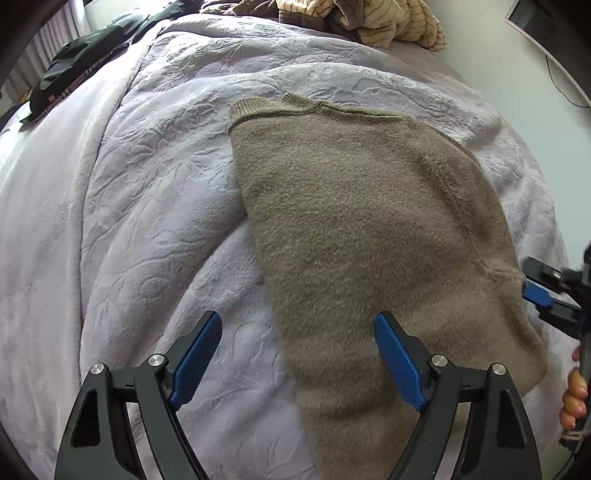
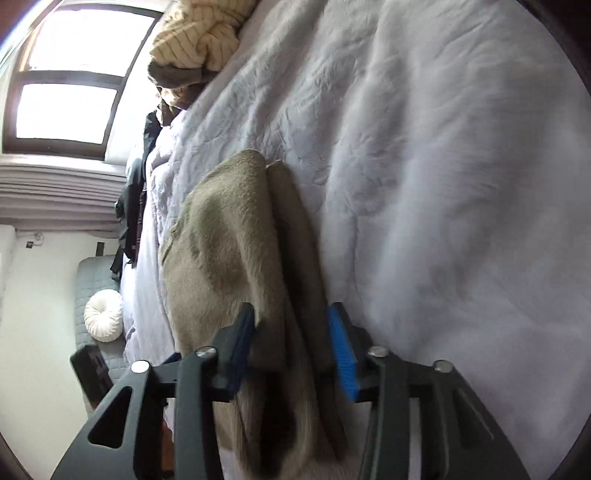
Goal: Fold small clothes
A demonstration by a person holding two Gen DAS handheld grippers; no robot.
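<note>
- The sweater [image 1: 369, 229] lies on the bed [image 1: 147, 184], spread over the lilac blanket, ribbed collar at the end away from the cameras
- Its one long side, seen from the right wrist, is already doubled: a fold of knit [image 2: 295, 240] sits stacked on the body, so I judge one lengthwise fold as begun or made
- The other long side, toward the bare blanket, looks like a single flat edge; no second fold shows there
- No crosswise fold is visible: the sweater is at full length from collar to hem
- Left gripper [image 1: 299, 354] hovers over the hem end of the sweater, jaws spread wide with nothing between them
- Right gripper [image 2: 291, 350] sits at the doubled edge of the sweater, jaws partly apart with the stacked knit between them; the view is blurred, and I cannot tell whether the pads press on the cloth
- Beyond the sweater's collar lies a heap of clothes [image 1: 369, 18], striped and brown, unfolded; dark garments [image 1: 85, 55] lie farther off on the bed
- My judgement: early in the task, with this sweater half folded and the heap not yet started
</note>
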